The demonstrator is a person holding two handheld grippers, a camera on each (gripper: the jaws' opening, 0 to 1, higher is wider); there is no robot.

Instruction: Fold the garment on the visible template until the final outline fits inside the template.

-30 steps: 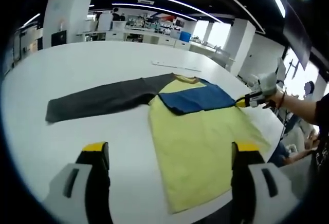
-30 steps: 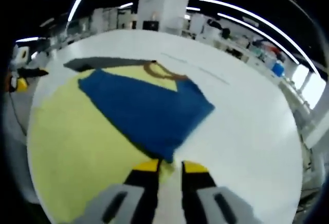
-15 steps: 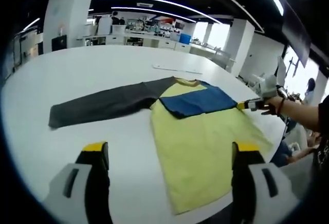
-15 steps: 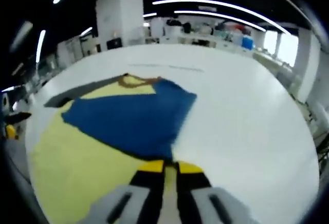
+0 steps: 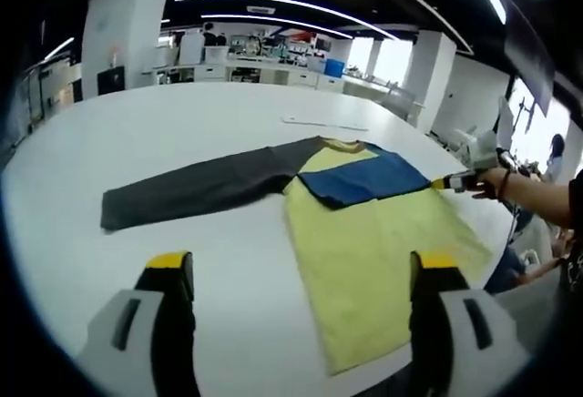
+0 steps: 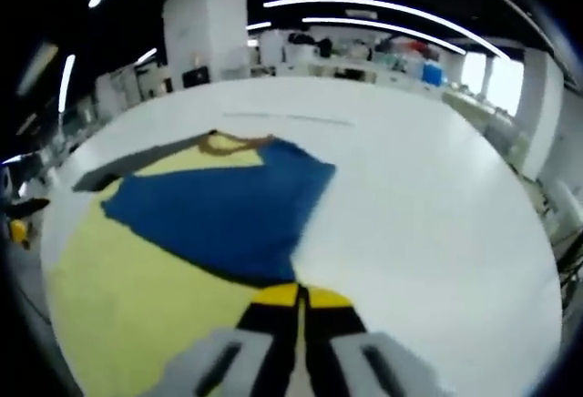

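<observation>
Garment (image 5: 364, 224) unbranded, right claw (image 6: 300, 299) pinching edge

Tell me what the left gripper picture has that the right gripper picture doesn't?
Left gripper view alone: the whole grey sleeve stretched flat across the white table, the left gripper open above the table, and a hand holding the right gripper at the shirt's edge.

Right gripper view alone: the right gripper's jaws seen close, shut together at the shirt's edge.

Both: the yellow shirt and its blue sleeve folded across it.
</observation>
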